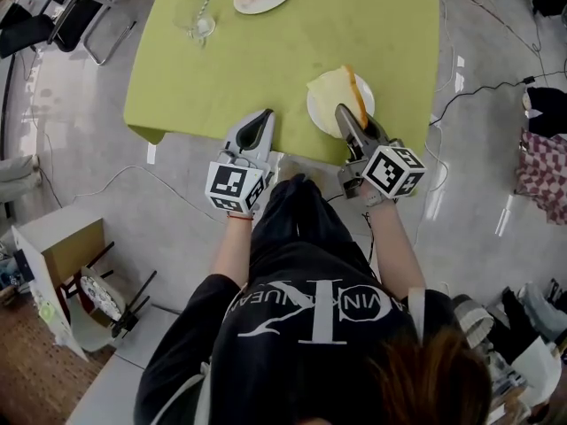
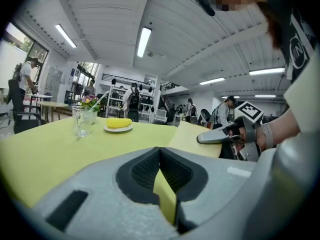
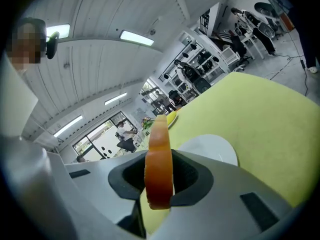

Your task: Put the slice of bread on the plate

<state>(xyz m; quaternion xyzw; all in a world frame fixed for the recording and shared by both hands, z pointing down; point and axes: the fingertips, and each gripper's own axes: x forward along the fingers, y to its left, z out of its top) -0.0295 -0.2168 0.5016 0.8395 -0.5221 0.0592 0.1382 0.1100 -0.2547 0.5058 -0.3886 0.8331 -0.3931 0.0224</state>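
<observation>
My right hand-held gripper [image 1: 345,112] pinches the slice of bread [image 3: 159,159] over the plate [image 3: 216,147]; setting down remains; left hand-held gripper [image 1: 265,115] closed, empty.

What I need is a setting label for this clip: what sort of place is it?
Probably a big open lab or workshop hall, not a home: long strip lights on a panelled ceiling, equipment racks with people nearby, and cables trailing over the glossy floor round the green-clothed table.
</observation>
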